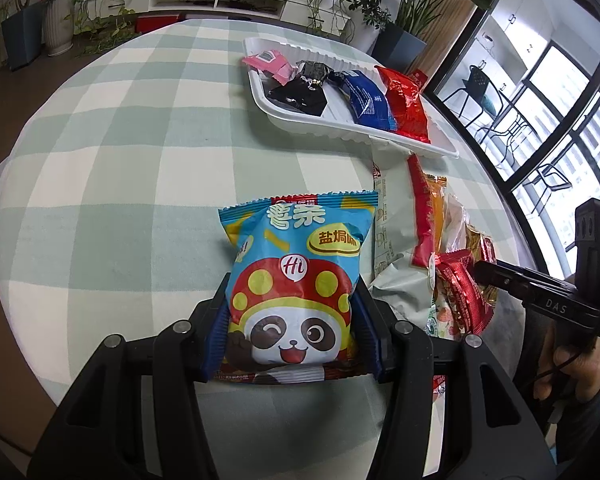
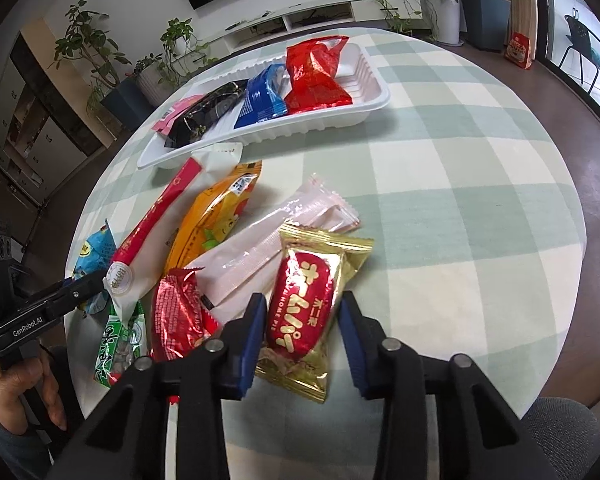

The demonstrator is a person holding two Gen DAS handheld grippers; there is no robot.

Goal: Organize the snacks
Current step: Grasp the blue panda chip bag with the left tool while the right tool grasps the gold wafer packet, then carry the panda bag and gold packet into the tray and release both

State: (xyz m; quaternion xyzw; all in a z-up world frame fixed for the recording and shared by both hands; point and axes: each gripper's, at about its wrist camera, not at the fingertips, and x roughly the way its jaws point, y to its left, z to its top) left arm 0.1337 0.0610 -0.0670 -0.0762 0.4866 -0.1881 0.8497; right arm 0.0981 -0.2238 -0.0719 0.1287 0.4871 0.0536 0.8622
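My left gripper (image 1: 292,304) is shut on a blue panda snack bag (image 1: 296,276), its blue pads pressing both sides of the bag just above the checked tablecloth. My right gripper (image 2: 303,312) is open around a gold and red Home Pie packet (image 2: 306,304) that lies on the table, with a gap at each pad. A white tray (image 2: 376,110) at the far side holds pink, black, blue and red packets (image 1: 406,104). The tray also shows in the left wrist view (image 1: 380,136).
A pile of loose snacks lies between the grippers: a pale pink wrapper (image 2: 268,248), an orange bag (image 2: 216,212), a long red stick (image 2: 156,216), a red foil packet (image 2: 176,316) and a green packet (image 2: 122,344). The round table edge is near. Plants and shelves stand behind.
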